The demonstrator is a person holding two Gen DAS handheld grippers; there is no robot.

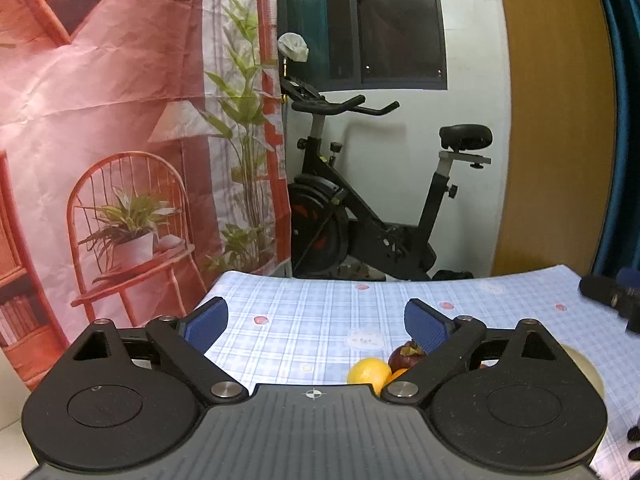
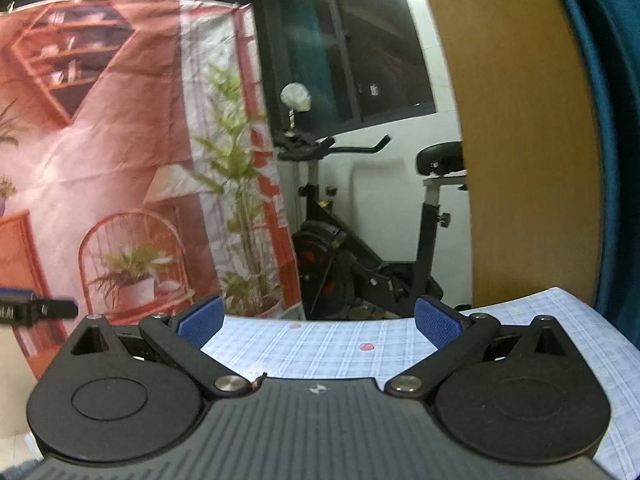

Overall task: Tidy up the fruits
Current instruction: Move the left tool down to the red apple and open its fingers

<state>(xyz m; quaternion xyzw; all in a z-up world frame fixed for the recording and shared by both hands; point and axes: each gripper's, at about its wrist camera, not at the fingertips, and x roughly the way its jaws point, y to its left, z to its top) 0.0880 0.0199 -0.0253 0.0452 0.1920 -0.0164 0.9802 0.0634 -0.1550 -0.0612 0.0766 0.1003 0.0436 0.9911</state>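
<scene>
In the left wrist view my left gripper stands open over the blue checked tablecloth, nothing between its blue pads. Just under its right finger lie a yellow-orange citrus fruit, a dark purple mangosteen and a sliver of another orange fruit, partly hidden by the gripper body. A pale plate rim peeks out behind the right finger. In the right wrist view my right gripper is open and empty above the cloth; a small brown stem tip shows at its body edge.
An exercise bike stands beyond the table's far edge. A printed red backdrop hangs on the left, a wooden panel on the right. The other gripper's dark tip shows at the right edge of the left wrist view.
</scene>
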